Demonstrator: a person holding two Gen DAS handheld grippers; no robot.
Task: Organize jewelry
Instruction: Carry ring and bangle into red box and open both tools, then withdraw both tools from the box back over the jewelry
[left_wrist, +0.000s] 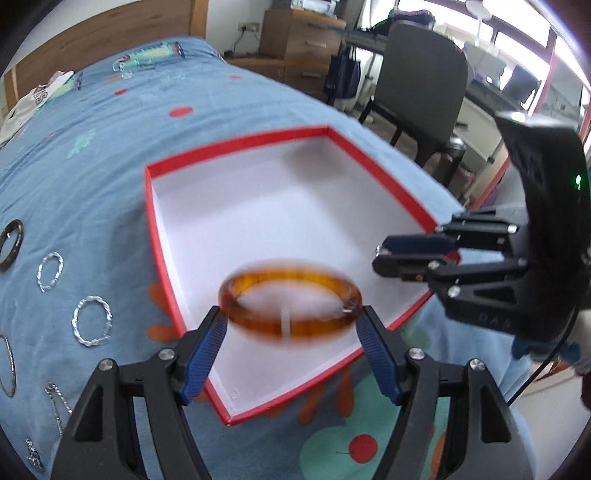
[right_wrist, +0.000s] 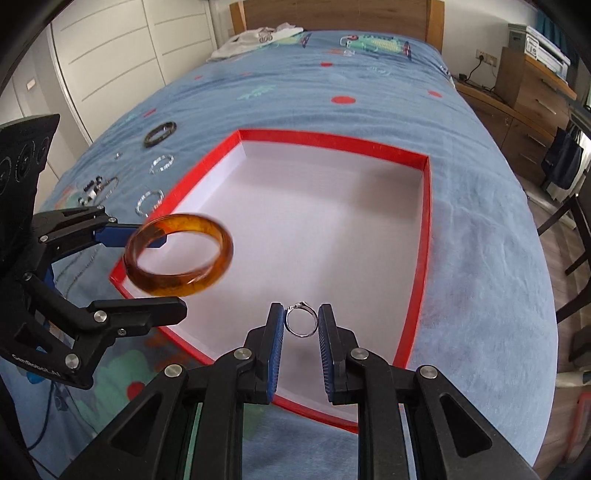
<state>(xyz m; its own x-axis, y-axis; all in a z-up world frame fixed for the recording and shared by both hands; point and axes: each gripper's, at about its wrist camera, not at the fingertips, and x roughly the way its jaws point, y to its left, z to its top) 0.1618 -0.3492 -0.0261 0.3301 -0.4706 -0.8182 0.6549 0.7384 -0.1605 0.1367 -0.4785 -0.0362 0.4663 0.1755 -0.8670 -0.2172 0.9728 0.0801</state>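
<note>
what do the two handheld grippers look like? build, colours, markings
Both match: black plastic linkage frames with silver pivot bolts and blue ribbed finger pads. The left gripper carries white "GenRobot.AI" lettering on its body. The right gripper has a curved black housing with a green light, a black cable trailing off, and faint lettering.

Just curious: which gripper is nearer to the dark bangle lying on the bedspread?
Left. The left gripper, around the amber bangle, is over the box's edge on the dark bangle's side; the right gripper sits further across the red box.
</note>
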